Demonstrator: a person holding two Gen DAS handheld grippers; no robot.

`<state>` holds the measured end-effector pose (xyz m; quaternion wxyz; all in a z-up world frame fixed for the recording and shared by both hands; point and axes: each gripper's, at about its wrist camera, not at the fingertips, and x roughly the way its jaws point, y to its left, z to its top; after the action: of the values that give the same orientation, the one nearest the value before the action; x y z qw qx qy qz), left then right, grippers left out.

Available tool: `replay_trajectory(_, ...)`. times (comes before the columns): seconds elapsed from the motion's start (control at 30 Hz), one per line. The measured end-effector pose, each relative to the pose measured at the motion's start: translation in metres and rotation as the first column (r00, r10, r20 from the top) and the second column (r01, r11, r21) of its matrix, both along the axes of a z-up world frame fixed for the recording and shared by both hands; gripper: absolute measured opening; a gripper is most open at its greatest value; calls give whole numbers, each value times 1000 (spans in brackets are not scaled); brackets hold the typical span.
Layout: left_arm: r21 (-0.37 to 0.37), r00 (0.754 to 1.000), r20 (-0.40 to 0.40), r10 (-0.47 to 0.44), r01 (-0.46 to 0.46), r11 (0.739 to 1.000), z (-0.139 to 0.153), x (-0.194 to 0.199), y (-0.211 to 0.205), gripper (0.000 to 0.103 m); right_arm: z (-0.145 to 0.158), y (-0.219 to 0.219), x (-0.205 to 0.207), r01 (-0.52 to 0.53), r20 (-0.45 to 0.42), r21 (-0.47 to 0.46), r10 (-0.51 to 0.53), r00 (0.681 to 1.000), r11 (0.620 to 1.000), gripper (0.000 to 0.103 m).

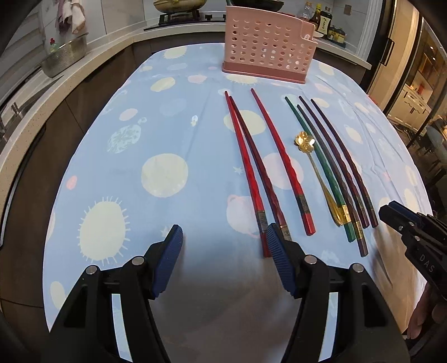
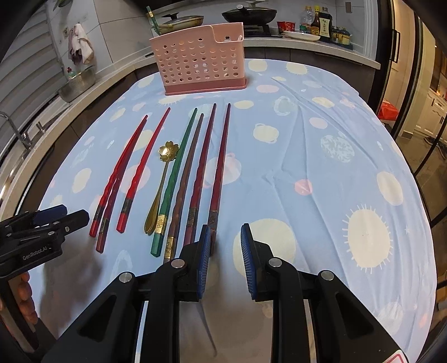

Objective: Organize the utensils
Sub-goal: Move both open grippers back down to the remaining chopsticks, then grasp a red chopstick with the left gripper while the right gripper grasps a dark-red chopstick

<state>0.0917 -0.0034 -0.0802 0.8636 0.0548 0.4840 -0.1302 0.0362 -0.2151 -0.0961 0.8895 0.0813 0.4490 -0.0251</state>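
Several chopsticks lie side by side on the blue tablecloth [image 1: 139,134]: red ones [image 1: 282,164] on the left, a green one [image 2: 174,178] and dark purple ones [image 2: 219,167] on the right. A gold flower-bowl spoon [image 2: 163,170] lies among them. A pink perforated utensil holder [image 1: 265,53] stands at the far end, also in the right wrist view [image 2: 199,64]. My left gripper [image 1: 223,237] is open and empty, its right fingertip by the red chopsticks' near ends. My right gripper [image 2: 225,234] is open and empty, beside the purple chopsticks' near ends.
A kitchen counter [image 1: 36,92] curves around the left with a metal colander [image 1: 65,55]. A stove with pans [image 2: 248,14] and sauce bottles [image 2: 321,22] stand behind the holder. The table's right half [image 2: 335,167] holds only cloth.
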Motion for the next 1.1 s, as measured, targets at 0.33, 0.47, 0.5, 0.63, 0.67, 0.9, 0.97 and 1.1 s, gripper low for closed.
replay_trajectory(0.33, 22, 1000, -14, -10, 10, 1000, -13, 3, -8, 59, -7, 7, 8, -19, -16, -5, 19, 1000, 1000, 23)
replay_trajectory(0.47, 30, 1000, -3, -10, 10, 999, -14, 3, -8, 59, -10, 9, 13, -21, -20, -10, 21, 1000, 1000, 23)
replay_trajectory(0.5, 32, 1000, -1, -11, 11, 999, -14, 3, -8, 58, -11, 9, 13, -21, -22, -13, 20, 1000, 1000, 21)
replay_trajectory(0.63, 38, 1000, 6, -12, 12, 999, -14, 2, -7, 51, -13, 9, 14, -23, -21, -23, 22, 1000, 999, 19)
replay_trajectory(0.67, 37, 1000, 5, -13, 13, 999, -13, 1, -7, 49, -13, 9, 14, -24, -20, -29, 23, 1000, 999, 19)
replay_trajectory(0.9, 35, 1000, 8, -28, 27, 999, -12, -2, -7, 33, -14, 8, 11, -26, -11, -46, 25, 1000, 999, 10)
replay_trajectory(0.97, 30, 1000, 6, -30, 29, 999, -12, -2, -7, 29, -14, 7, 9, -26, -12, -42, 25, 1000, 999, 7)
replay_trajectory(1.1, 16, 999, 1, -39, 39, 999, -11, -6, -4, 15, -13, 4, 4, -24, -13, -39, 23, 1000, 999, 7)
